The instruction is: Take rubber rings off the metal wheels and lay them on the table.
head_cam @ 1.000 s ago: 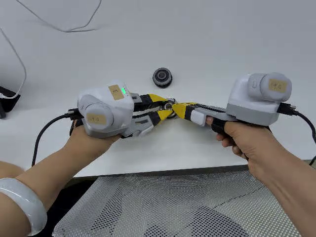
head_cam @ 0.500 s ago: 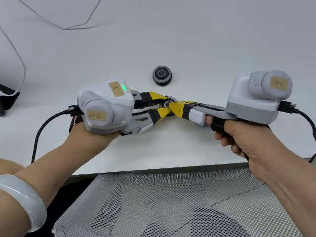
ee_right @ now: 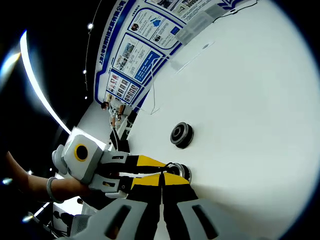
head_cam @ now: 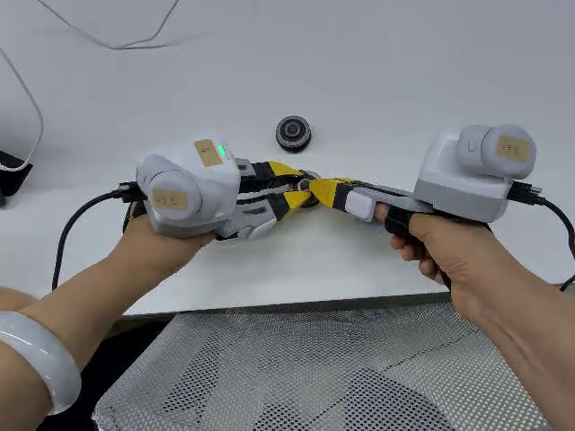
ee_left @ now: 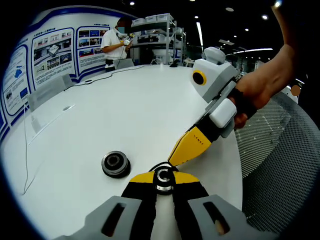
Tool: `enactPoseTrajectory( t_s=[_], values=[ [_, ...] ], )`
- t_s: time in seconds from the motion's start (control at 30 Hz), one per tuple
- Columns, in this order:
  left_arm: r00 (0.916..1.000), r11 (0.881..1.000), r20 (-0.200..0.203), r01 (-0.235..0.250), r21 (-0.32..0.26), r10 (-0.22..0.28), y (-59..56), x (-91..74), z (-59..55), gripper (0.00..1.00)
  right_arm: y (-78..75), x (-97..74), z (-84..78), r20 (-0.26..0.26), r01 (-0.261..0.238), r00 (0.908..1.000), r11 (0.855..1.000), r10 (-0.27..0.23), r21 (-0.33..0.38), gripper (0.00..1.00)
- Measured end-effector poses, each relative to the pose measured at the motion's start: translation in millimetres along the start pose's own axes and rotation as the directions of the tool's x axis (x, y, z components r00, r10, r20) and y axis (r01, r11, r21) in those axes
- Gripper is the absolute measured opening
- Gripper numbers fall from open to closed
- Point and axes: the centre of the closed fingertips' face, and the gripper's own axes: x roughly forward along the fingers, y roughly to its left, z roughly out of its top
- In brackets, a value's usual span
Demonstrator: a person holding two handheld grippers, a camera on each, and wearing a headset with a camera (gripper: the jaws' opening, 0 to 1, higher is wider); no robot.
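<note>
Left tongs point(ee_left: 163, 184) clamping metal wheel point(ee_left: 163, 177), right tongs point(ee_right: 162, 176) pinching rubber ring point(ee_left: 158, 164); white table point(head_cam: 404, 72), poster wall point(ee_left: 52, 50)

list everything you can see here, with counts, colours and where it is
metal wheel with black rubber ring: 1, silver and black, free on table, far side
small metal wheel: 1, silver, clamped between yellow jaws
thin black ring: 1, black, looped loose at that wheel
white table: 1, white, under everything
thin cables: 2 strands, pale, table's far left
grey mesh surface: 1, grey, below table's near edge
white bangle: 1, white, on left wrist
left hand-held gripper: 1, white, yellow-black jaws, shut on small wheel
right hand-held gripper: 1, same colours, jaws together at the ring
</note>
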Motion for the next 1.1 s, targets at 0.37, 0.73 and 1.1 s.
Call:
enactPoseTrajectory(
  t_s=[0.37,0.73,1.1],
  values=[
    [0.9997,1.0,0.013,-0.023,-0.009,0.023,1.8,-15.1,4.7,0.17,3.8,1.3,5.1,0.018,-0.013,0.9998,1.0,0.013,0.018,0.01],
    [0.9986,0.998,0.013,-0.051,-0.036,0.051,1.3,-21.9,0.6,0.19,9.0,-10.4,14.3,0.046,-0.022,0.9987,1.0,0.021,0.02,0.01],
    [0.9983,0.998,0.017,-0.054,-0.043,0.055,0.4,-19.8,1.7,0.19,-17.7,-52.4,27.9,0.099,0.048,0.9938,0.998,-0.052,0.048,0.01]
  ],
)
